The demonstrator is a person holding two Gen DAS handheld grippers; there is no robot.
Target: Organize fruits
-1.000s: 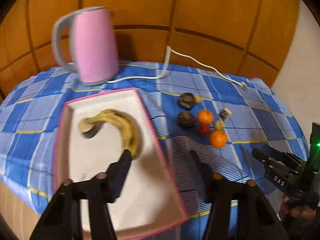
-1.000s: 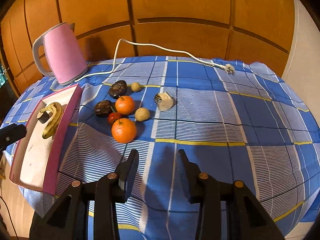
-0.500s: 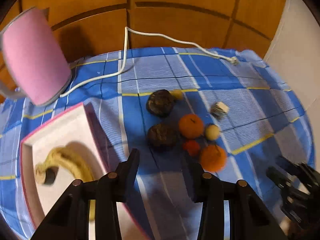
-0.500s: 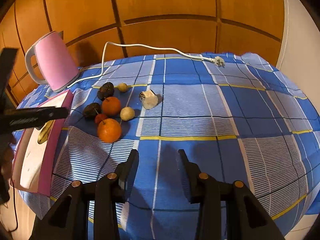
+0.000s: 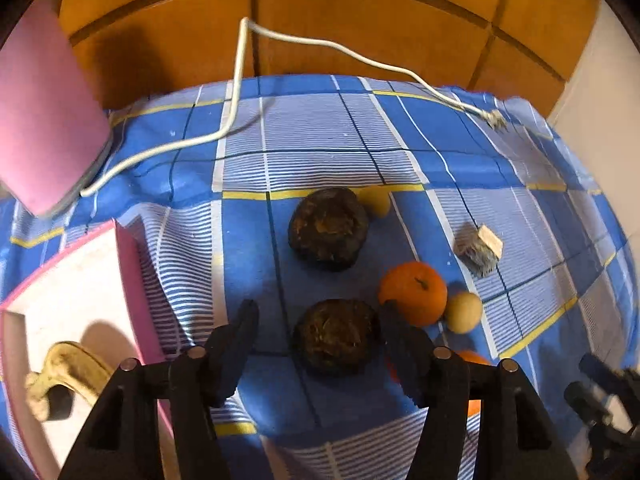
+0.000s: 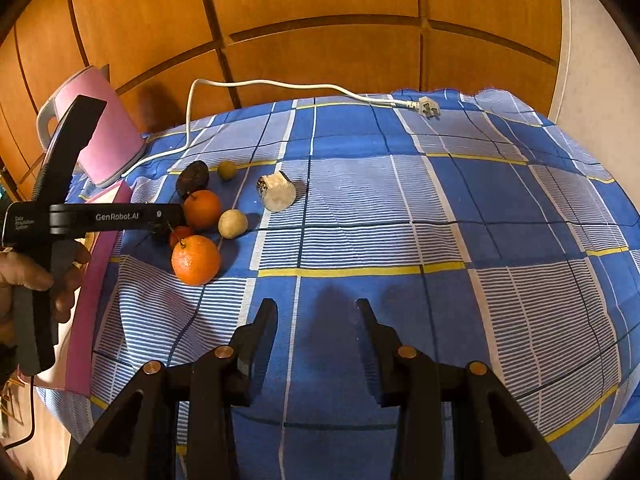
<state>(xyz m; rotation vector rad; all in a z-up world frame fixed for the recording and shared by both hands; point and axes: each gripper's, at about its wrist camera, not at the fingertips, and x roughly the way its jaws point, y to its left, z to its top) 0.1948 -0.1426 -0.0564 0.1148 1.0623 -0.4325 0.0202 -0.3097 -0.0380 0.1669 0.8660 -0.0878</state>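
My left gripper [image 5: 316,320] hangs over the fruit cluster, its jaws opening. A dark wrinkled fruit [image 5: 336,336] lies between the fingers, and the pads are not pressing on it. A second dark fruit [image 5: 328,228] lies just beyond it. An orange [image 5: 414,294] touches the right finger's far side; another orange [image 6: 196,260] and a small red fruit [image 6: 180,234] sit nearer. Two small tan fruits [image 5: 464,312] [image 5: 374,200] lie close by. A banana [image 5: 76,364] rests in the pink tray [image 5: 132,280]. My right gripper [image 6: 316,312] is open over bare cloth, holding nothing.
A pink kettle [image 6: 108,136] stands at the back left, its white cord [image 5: 320,44] running to a plug [image 6: 430,111]. A cut pale chunk [image 6: 276,192] lies right of the fruits. A hand [image 6: 36,276] holds the left tool. Blue checked cloth [image 6: 440,240] covers the table.
My left gripper swung right and down, from over the tray and banana to the fruit cluster. Its jaws narrowed, then spread around the near dark fruit. The right gripper barely shifted.
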